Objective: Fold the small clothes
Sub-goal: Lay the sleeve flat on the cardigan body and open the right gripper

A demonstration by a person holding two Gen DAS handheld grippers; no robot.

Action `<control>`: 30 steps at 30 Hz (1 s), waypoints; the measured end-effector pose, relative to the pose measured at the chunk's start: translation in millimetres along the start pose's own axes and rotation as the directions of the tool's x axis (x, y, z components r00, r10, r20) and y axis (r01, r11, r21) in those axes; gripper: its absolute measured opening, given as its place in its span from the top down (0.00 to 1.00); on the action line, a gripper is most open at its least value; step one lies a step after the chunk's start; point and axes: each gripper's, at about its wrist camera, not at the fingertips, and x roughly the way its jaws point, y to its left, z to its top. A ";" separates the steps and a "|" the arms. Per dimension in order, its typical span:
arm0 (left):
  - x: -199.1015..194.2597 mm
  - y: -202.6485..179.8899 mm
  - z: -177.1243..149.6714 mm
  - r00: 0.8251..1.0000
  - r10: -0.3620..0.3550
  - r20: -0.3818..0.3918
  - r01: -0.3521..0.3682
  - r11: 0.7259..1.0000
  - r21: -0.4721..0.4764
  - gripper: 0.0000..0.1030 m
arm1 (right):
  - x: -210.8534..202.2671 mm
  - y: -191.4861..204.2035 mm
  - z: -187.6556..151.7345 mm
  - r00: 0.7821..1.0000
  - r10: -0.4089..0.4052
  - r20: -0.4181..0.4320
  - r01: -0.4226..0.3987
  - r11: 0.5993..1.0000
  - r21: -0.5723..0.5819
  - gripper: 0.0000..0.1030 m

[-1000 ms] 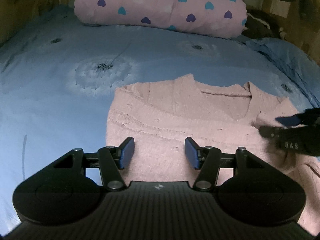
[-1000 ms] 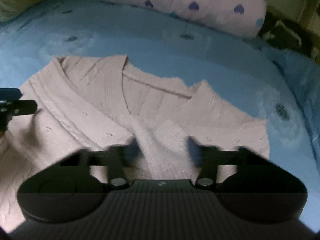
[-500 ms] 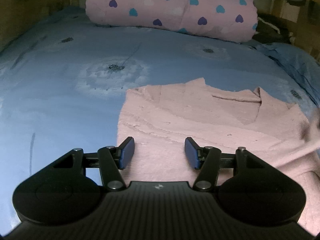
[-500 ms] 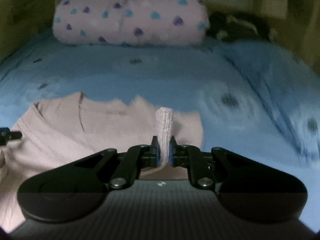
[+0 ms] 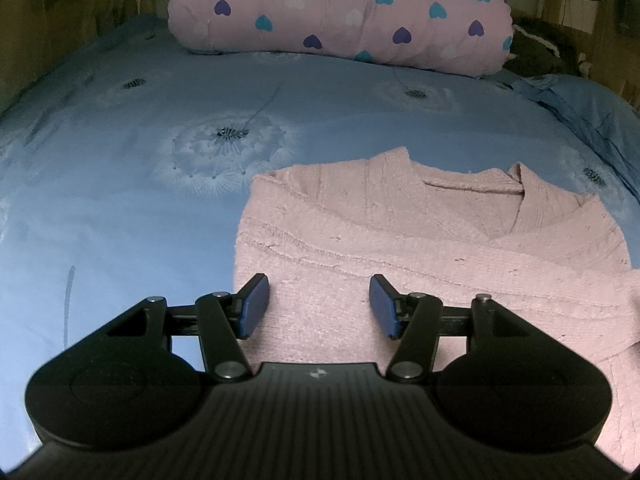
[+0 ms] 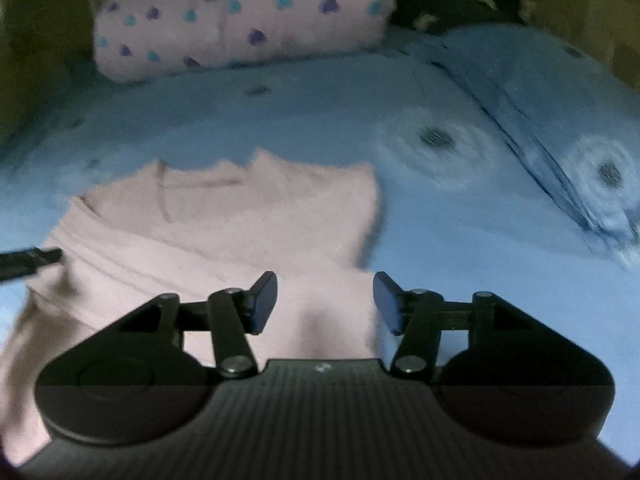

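Note:
A small pink knit sweater [image 5: 420, 248] lies flat on the blue bedsheet, neckline toward the pillow, with its sides folded inward. My left gripper [image 5: 318, 304] is open and empty above the sweater's lower left part. In the right wrist view the sweater [image 6: 224, 220] is blurred; my right gripper [image 6: 325, 300] is open and empty above its lower right edge. The tip of the left gripper [image 6: 28, 260] shows at the left edge of that view.
A pink pillow with heart prints [image 5: 340, 12] lies at the head of the bed. The blue sheet with dandelion prints [image 5: 140, 184] spreads all around. A rumpled blue cover [image 6: 560, 120] lies on the right, and a dark bundle [image 6: 452, 0] behind it.
My right gripper was shut on a pink sleeve, has let it go and now stands open. The sleeve lies on the sweater. My left gripper stayed open and shifted slightly.

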 end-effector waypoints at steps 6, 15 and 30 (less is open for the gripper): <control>-0.7 4.0 0.3 1.000 -0.016 0.002 0.016 1.000 -0.017 0.40 | 47.8 43.2 17.0 0.996 0.083 -0.033 -0.086 0.991 -0.104 0.47; 9.6 12.4 -1.3 0.999 0.022 -0.033 -0.022 1.000 0.014 0.40 | 96.2 83.2 9.8 0.973 0.170 -0.158 -0.206 0.946 -0.252 0.72; 40.9 20.6 -5.3 0.998 -0.009 -0.065 0.007 0.999 -0.034 0.30 | 108.4 72.1 16.9 0.988 0.142 -0.061 -0.151 0.966 -0.211 0.78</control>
